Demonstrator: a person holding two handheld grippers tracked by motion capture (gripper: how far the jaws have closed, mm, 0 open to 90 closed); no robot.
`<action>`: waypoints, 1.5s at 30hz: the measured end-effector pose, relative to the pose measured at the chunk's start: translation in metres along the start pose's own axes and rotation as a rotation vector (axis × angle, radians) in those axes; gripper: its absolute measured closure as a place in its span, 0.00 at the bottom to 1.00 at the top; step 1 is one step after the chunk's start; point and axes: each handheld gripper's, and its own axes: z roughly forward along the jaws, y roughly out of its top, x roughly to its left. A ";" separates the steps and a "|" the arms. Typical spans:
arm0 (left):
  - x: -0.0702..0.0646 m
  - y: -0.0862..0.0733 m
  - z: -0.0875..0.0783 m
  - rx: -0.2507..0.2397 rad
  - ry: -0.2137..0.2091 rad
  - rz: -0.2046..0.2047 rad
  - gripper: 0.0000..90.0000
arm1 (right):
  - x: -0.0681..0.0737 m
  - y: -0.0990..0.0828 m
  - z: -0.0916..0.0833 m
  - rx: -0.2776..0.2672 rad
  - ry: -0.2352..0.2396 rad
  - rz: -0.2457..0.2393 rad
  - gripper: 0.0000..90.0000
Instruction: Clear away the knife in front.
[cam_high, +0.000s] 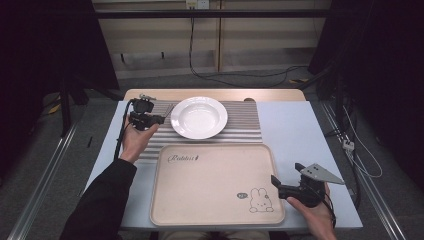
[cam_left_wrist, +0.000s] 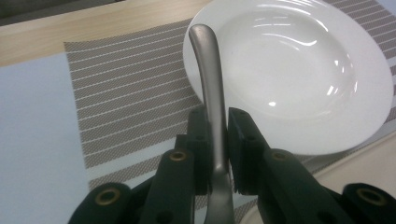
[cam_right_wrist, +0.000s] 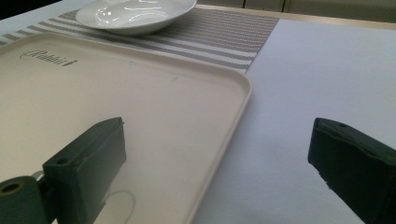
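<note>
My left gripper (cam_high: 160, 119) is shut on a grey metal utensil (cam_left_wrist: 210, 88). Its curved handle rises between the jaws, and the handle end sits over the left rim of a white deep plate (cam_left_wrist: 289, 70). The utensil's head is hidden below the jaws. In the high view the utensil (cam_high: 169, 110) is a thin dark line pointing at the plate (cam_high: 199, 117), which rests on a striped placemat (cam_high: 242, 127). My right gripper (cam_high: 286, 173) is open and holds nothing. It hovers at the right edge of a beige tray (cam_high: 210, 185), with one jaw over the tray (cam_right_wrist: 140, 93) and the other over the table.
The tray carries a rabbit drawing (cam_high: 260, 200) near its front right corner. The placemat (cam_right_wrist: 224, 37) lies behind the tray, with the plate (cam_right_wrist: 135, 14) on it. Pale blue table surface (cam_high: 295, 130) stretches to the right. Cables (cam_high: 235, 75) lie on the floor beyond the table.
</note>
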 end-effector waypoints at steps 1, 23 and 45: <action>-0.001 -0.001 -0.002 -0.001 0.002 0.003 0.89 | 0.000 0.000 0.000 -0.001 -0.001 -0.001 0.05; -0.035 -0.027 -0.028 -0.016 -0.032 0.079 0.89 | -0.001 0.000 0.000 -0.001 0.001 0.004 0.05; -0.072 -0.059 -0.048 -0.008 -0.063 0.110 0.89 | 0.001 0.001 0.003 0.002 0.010 -0.002 0.05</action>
